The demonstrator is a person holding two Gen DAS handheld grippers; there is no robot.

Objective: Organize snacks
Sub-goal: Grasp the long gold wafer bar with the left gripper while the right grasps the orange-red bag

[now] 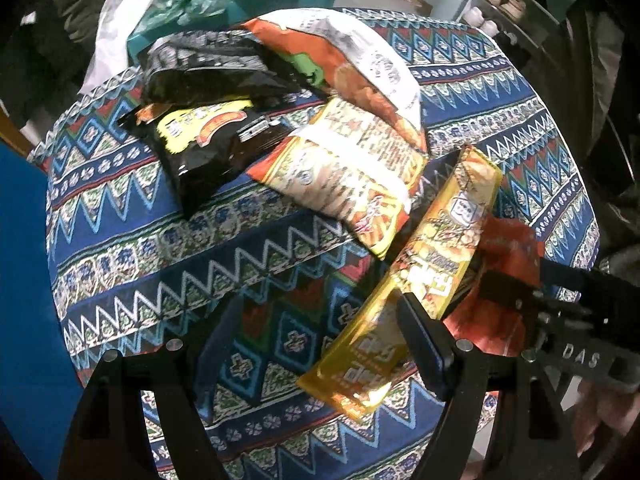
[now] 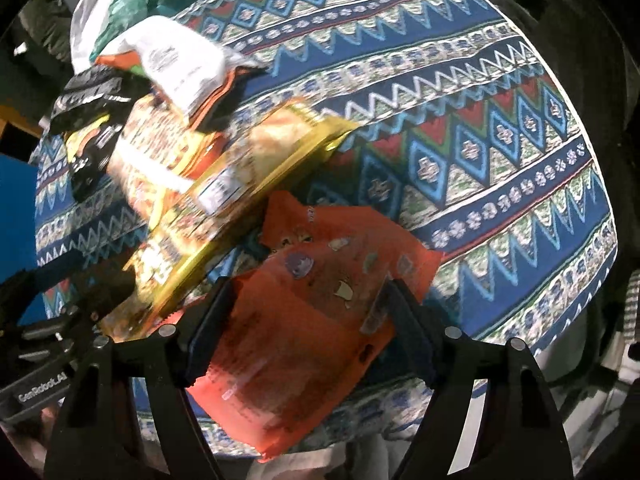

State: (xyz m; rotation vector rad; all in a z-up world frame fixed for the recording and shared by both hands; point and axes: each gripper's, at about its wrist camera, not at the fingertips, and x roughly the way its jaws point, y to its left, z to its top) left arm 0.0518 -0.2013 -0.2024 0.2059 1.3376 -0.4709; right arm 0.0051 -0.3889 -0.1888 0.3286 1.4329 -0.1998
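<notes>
Organizing has barely begun. Five packets lie heaped on the patterned tablecloth (image 1: 160, 248) around eleven o'clock. The left gripper (image 1: 316, 344) stands wide beside the yellow packet (image 1: 432, 256). The right gripper (image 2: 308, 320) straddles the orange packet (image 2: 296, 336); whether it grips cannot be told.

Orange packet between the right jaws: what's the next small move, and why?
Probably close the right gripper on the orange packet. The packet already lies between the open jaws on the patterned cloth, and the yellow packet beside it sits outside them.

Dim pics w/ fisheye warp, dark edges, glare on wrappers, motion blur.
</notes>
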